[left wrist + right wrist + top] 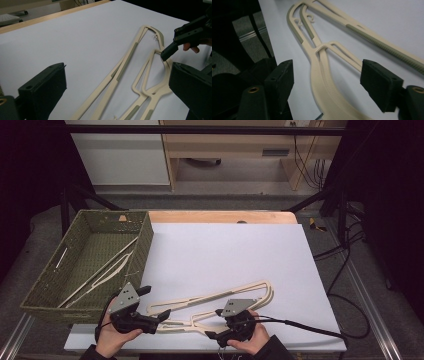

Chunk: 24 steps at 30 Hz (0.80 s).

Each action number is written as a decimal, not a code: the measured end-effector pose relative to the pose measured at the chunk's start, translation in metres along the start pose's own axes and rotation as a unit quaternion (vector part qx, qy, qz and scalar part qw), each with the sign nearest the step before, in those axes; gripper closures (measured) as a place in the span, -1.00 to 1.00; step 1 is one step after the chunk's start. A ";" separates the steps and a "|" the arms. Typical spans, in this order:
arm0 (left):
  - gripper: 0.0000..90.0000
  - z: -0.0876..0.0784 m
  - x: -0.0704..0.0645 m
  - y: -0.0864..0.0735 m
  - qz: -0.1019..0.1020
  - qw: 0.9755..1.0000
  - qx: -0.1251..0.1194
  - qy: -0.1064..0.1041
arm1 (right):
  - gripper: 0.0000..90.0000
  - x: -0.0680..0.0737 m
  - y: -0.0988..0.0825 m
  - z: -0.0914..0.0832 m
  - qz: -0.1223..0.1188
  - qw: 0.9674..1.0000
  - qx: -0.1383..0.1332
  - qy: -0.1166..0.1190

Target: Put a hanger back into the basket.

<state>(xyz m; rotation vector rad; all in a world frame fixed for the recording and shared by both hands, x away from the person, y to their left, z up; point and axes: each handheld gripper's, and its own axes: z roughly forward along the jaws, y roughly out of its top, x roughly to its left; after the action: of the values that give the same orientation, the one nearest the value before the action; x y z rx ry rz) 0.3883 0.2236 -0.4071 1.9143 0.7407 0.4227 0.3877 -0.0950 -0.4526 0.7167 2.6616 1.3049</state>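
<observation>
Hangers (215, 302) on table; high view adds basket (90, 262).

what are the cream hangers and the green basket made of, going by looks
The hangers look like moulded plastic: thin, smooth cream bars with a matte sheen, and ribbed grey-green strips, perhaps rubbery non-slip inserts. The basket looks woven, from olive fibre or paper cord: its walls show a tight plaited texture; the exact fibre is unclear.

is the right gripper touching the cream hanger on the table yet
Apart. The right gripper view shows the right gripper with fingers either side of the hanger, white table visible between.
</observation>
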 end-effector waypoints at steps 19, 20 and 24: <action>-0.97 0.006 0.000 -0.003 0.005 1.000 0.012 0.000 | 0.24 0.004 -0.011 0.028 -0.066 0.996 0.061 -0.006; -0.97 0.006 0.000 -0.003 0.005 1.000 0.013 0.000 | 0.26 0.004 -0.011 0.028 -0.066 0.996 0.061 -0.005; -0.97 0.006 0.000 -0.003 0.005 1.000 0.014 0.000 | 0.47 0.000 -0.009 0.028 -0.067 0.996 0.064 0.001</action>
<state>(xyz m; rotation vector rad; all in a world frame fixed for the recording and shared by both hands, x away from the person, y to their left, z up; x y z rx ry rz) 0.3909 0.2202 -0.4128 1.9449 0.7399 0.4201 0.3924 -0.0800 -0.4771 0.5400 2.7597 1.1127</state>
